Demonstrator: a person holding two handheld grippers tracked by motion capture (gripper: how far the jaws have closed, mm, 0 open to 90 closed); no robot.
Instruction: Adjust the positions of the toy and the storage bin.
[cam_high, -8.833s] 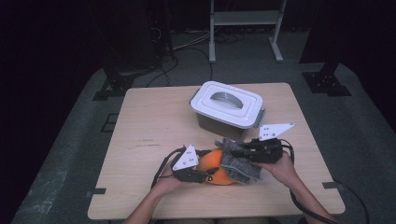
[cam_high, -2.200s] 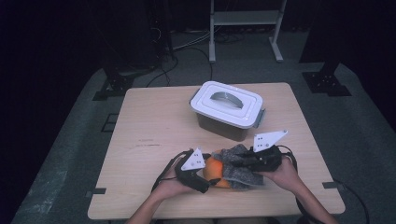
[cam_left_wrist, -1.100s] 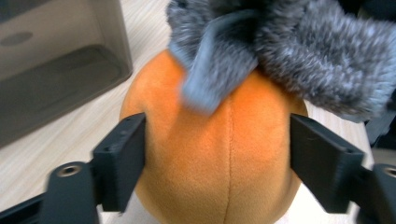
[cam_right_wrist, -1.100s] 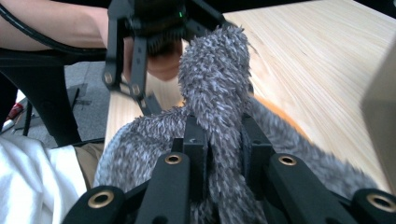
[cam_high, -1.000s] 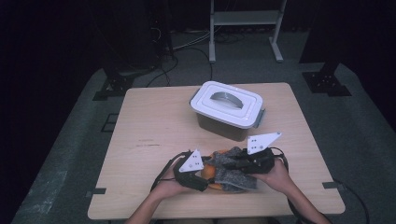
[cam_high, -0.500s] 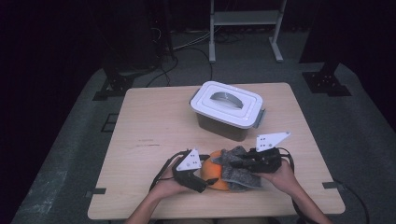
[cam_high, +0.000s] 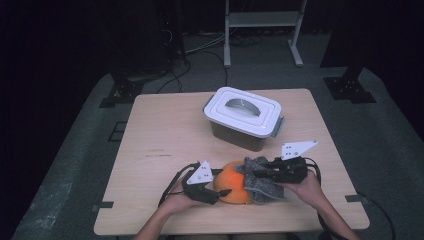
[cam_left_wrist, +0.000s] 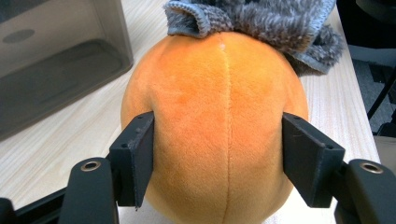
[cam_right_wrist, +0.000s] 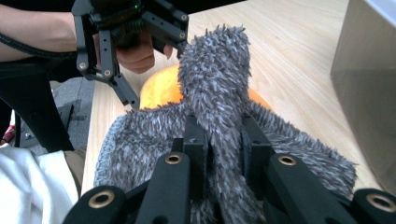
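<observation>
The orange plush ball (cam_left_wrist: 219, 126) is squeezed by the left claw (cam_left_wrist: 217, 154), whose jaws have just been closing. The grey cloth (cam_right_wrist: 219, 98), pinched by the right claw (cam_right_wrist: 223, 140), has been moved sideways over the ball on the bench (cam_high: 165, 135). No writing can be read.

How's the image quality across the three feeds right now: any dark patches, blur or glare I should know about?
High view: the table is evenly lit, the room beyond it almost black, no glare. Left gripper view: the orange plush ball is sharp and bright; the grey container at the side looks dim. Right gripper view: the grey cloth is crisp, while the jaws nearest the lens are slightly soft.
</observation>
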